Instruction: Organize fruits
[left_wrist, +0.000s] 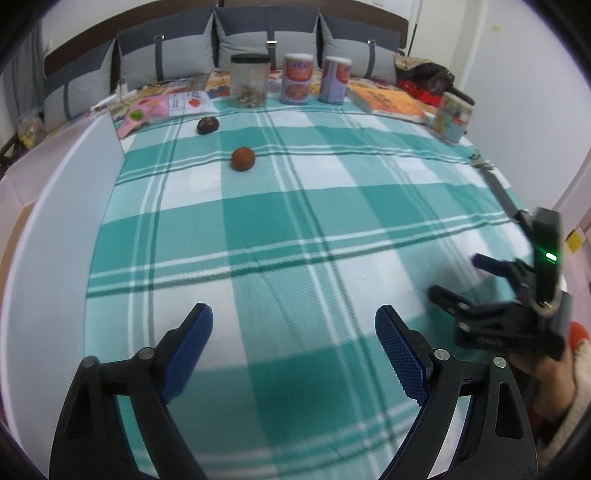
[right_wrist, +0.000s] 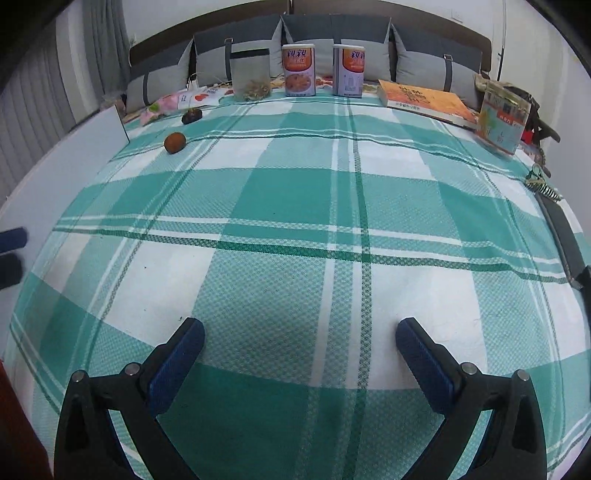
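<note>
Hovering over the checked cloth, the left claw stands spread wide, blue pads apart, nothing between them. Only teal-and-white cloth lies under it. The right claw is likewise released and empty, tilted down at the same cloth; in the left wrist view it shows at the right edge, held by a hand in a pale sleeve.

Fruits lie well ahead of both claws, far up the cloth and to the left. An orange-brown round fruit sits alone on a teal band, apart from everything. Beyond it and a little further left lies a dark fruit, near the cloth's far edge. From the right claw both fruits appear far off at upper left, the orange one nearer, the dark one behind it. Neither fruit touches the other.

Past the fruits, along the far edge: a clear jar with scraps at its bottom, two printed cans upright side by side, an orange book lying flat, a printed box at the far right. A white board borders the cloth on the left. Grey cushions line the back.
</note>
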